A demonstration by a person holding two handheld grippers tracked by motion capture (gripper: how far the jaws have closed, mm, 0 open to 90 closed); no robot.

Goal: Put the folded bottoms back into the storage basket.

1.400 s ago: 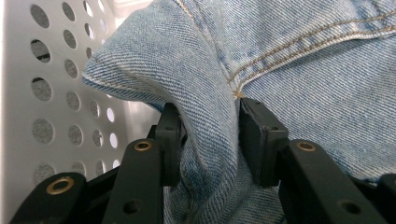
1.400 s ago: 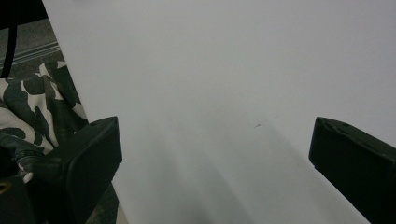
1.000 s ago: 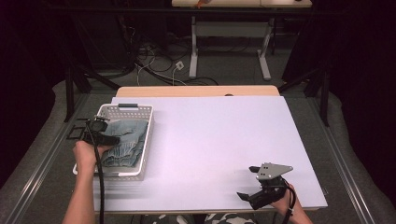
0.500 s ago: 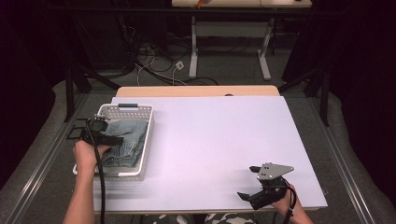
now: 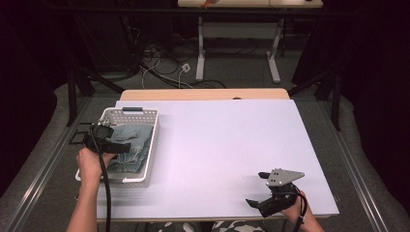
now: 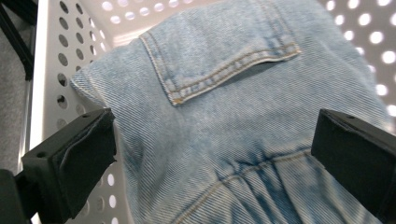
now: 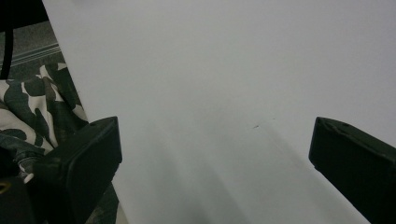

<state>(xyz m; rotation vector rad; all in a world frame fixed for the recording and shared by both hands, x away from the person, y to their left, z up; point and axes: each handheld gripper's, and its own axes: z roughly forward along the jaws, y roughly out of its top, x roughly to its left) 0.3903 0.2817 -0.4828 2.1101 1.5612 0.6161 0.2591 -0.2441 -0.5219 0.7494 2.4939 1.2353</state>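
Nothing has shifted on the white table (image 5: 217,145) since before.

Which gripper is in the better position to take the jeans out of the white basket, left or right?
Left. The left gripper hangs open right over the jeans inside the basket, jaws on either side of the denim. The right gripper is open at the table's near right corner, far away.

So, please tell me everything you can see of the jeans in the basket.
The jeans are light blue, faded denim with tan stitching; a back pocket and seams show. They lie crumpled inside the white perforated basket at the table's left side, filling most of it. The left gripper is right over them, jaws open on either side of the cloth, not closed on it.
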